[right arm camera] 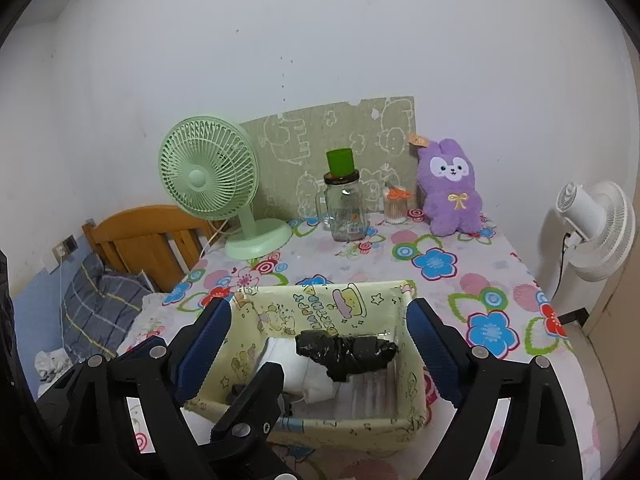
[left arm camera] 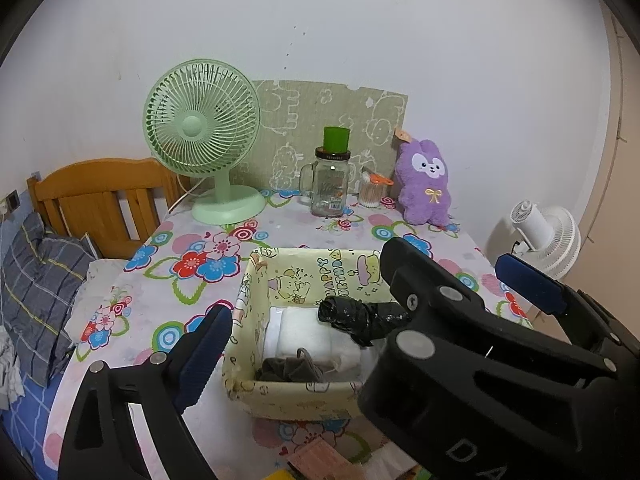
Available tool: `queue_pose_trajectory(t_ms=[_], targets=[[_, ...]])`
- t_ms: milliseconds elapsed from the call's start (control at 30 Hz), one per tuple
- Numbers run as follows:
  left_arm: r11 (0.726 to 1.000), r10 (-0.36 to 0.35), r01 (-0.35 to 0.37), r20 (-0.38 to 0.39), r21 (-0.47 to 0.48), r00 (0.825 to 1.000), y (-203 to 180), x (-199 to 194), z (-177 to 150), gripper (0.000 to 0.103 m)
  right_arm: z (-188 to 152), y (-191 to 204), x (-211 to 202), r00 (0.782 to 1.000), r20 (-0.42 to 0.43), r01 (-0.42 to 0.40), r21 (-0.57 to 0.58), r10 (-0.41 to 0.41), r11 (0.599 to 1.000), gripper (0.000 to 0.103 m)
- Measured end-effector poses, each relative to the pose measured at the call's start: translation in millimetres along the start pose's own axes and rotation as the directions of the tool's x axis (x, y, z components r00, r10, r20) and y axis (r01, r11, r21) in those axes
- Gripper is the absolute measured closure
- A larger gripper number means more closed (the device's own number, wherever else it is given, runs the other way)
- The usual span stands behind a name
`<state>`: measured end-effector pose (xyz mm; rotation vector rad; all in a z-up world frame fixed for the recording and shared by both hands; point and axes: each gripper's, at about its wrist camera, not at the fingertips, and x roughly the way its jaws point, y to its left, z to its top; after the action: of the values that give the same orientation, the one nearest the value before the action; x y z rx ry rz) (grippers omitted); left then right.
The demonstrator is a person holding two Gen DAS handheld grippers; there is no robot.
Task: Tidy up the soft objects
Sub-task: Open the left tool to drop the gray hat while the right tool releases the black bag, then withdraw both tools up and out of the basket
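Observation:
A yellow cartoon-print fabric box (left arm camera: 256, 280) (right arm camera: 416, 380) stands on the flowered table. Inside lie a black crumpled plastic roll (left arm camera: 356, 316) (right arm camera: 348, 352), folded white cloth (left arm camera: 300, 328) (right arm camera: 316, 380) and a dark grey soft item (left arm camera: 290, 368). A purple plush bunny (left arm camera: 426, 182) (right arm camera: 452, 188) sits upright at the back right. My left gripper (left arm camera: 360, 328) is open and empty, near the box's front; its right side is hidden behind the right gripper's body. My right gripper (right arm camera: 316, 356) is open and empty, its fingers on either side of the box, above it.
At the back stand a green desk fan (left arm camera: 204, 136) (right arm camera: 216, 184), a glass jar with a green cup on top (left arm camera: 330, 184) (right arm camera: 346, 208) and a cotton-swab pot (left arm camera: 372, 192). A wooden bed head (left arm camera: 96, 196) and pillow lie left. A white fan (right arm camera: 596, 228) stands right.

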<state>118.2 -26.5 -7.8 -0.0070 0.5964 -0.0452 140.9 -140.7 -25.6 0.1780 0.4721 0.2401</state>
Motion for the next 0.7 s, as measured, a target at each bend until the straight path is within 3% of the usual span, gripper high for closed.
queue_pose_trajectory(t_ms=[700], targets=[[0.999, -0.001, -0.001, 0.067, 0.033, 0.998, -10.2, -49.3, -19.8, 0.0, -15.7, 2.4, -58.6, 0.999, 0.041, 0.034, -0.039, -0.032, 0.999, 0.0]])
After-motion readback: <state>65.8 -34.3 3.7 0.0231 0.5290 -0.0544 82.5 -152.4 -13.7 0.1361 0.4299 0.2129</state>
